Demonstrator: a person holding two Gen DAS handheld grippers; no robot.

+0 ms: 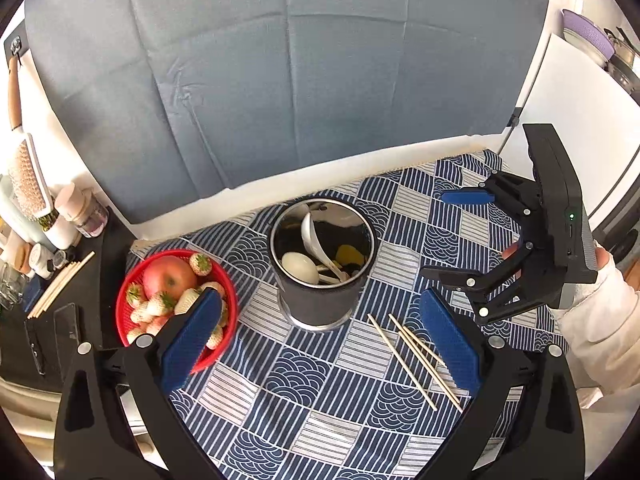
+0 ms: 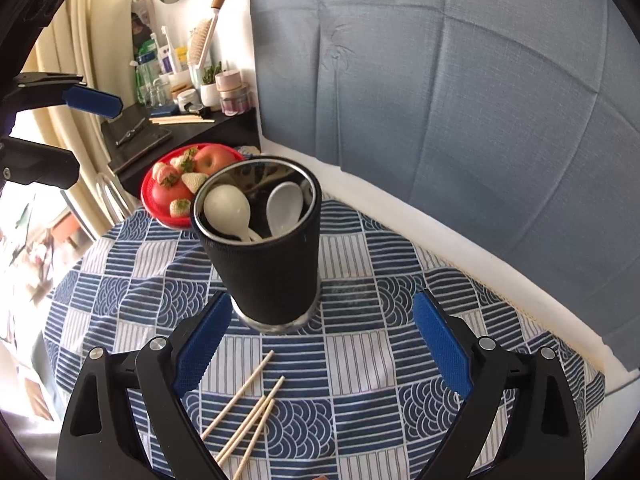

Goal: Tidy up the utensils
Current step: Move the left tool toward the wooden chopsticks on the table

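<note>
Fingers (image 1: 450, 344) on both grippers spread wide, nothing between them: left gripper (image 1: 320, 344), right gripper (image 2: 320, 344). Chopsticks (image 1: 416, 358) lie loose on the patterned surface (image 1: 304, 384), near the black utensil holder (image 1: 324, 264) but apart from it. Holder stands upright with white spoons (image 2: 228, 208) inside. Red fruit basket (image 1: 132, 316) just beside it. Sleeve (image 1: 600, 320) at right edge.

no readable text anywhere; bottles on shelf (image 2: 172, 60) carry labels, too small & blurred to read
</note>
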